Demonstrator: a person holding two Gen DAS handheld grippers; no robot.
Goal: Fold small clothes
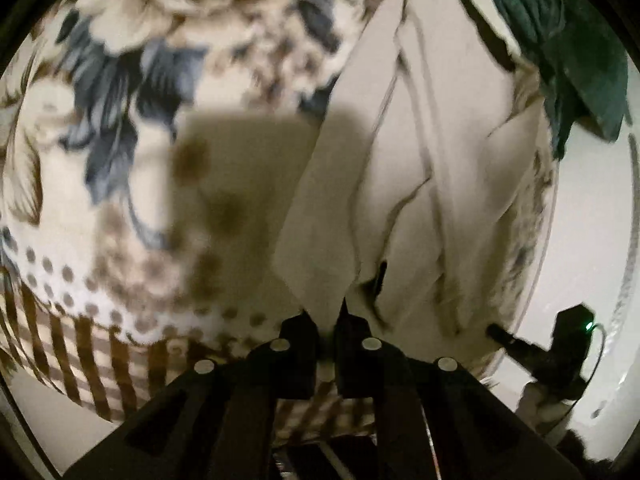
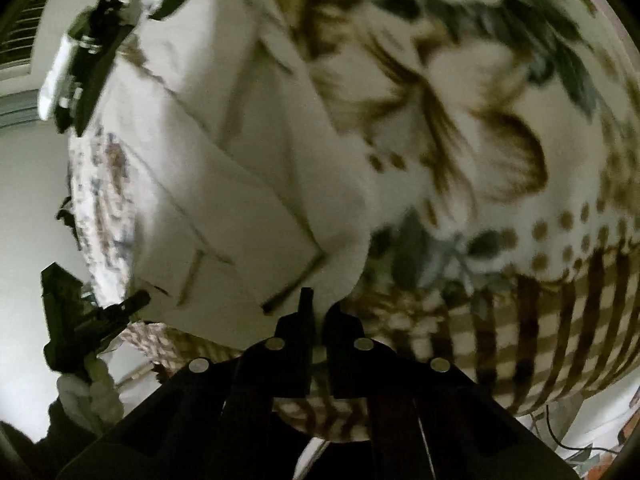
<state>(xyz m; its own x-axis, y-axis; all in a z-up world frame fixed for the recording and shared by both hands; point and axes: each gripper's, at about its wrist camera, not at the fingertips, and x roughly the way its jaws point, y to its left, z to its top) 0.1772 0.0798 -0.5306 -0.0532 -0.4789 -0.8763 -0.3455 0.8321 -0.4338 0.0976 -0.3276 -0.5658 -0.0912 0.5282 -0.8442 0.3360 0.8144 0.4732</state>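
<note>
1 cream cotton garment, lying along the floral-print blanket's edge | 1 dark green cloth at far corner | left gripper low, jaws pinched on garment hem | right gripper low, jaws clamped on garment corner | 2 grippers, both angled down at the blanket

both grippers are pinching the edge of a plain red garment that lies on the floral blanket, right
Not quite: the garment is cream, not red, as the left wrist view shows. The rest holds: the left gripper and right gripper each have their jaws closed on its near edge, and it lies on the floral blanket.
</note>
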